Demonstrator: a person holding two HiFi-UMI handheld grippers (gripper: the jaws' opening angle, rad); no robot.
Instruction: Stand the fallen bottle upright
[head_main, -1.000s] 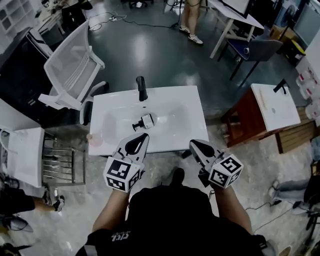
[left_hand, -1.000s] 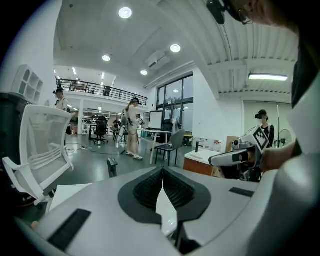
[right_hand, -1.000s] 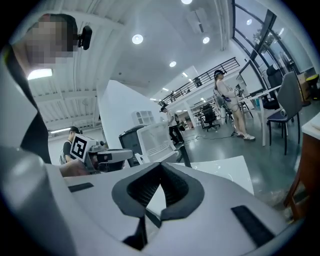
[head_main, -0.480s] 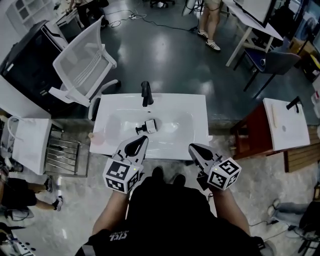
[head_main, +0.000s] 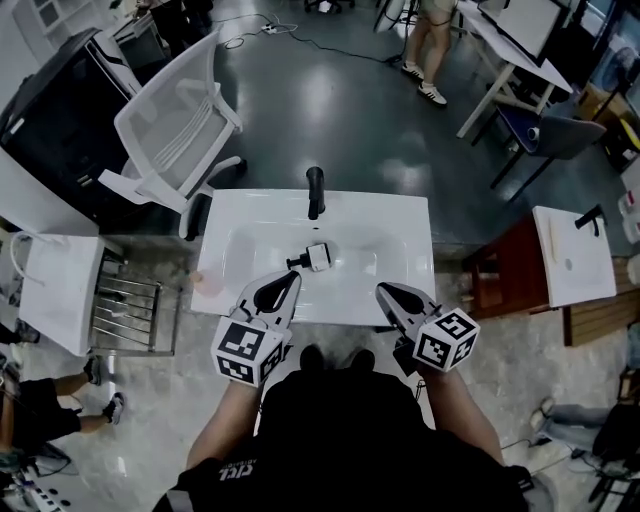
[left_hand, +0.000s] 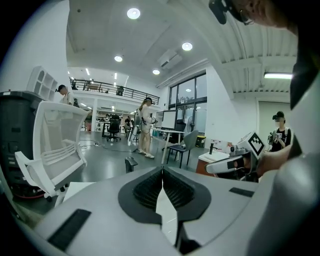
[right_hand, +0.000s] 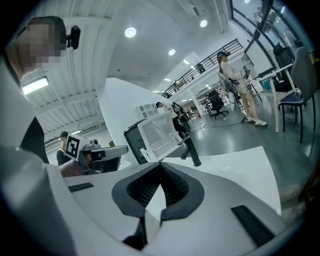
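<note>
The bottle (head_main: 320, 256) is white with a black pump. It lies on its side in the bowl of the white sink (head_main: 400, 225), pump pointing left, in front of the black faucet (head_main: 315, 190). My left gripper (head_main: 292, 276) hangs over the sink's near edge just short of the bottle, jaws shut and empty. My right gripper (head_main: 381, 290) is at the near edge to the bottle's right, also shut and empty. In the left gripper view the shut jaws (left_hand: 162, 170) hide the bottle; the right gripper view shows shut jaws (right_hand: 160, 164) and the faucet (right_hand: 191, 149).
A white mesh chair (head_main: 170, 130) stands behind the sink to the left. A white cabinet (head_main: 50, 290) and metal rack (head_main: 125, 315) are at the left. A second basin on a wooden stand (head_main: 570, 255) is at the right. A person (head_main: 425, 40) stands by desks beyond.
Both grippers have come forward together and now reach a little further over the sink's near edge. The bottle still lies on its side, and both jaws stay shut.
</note>
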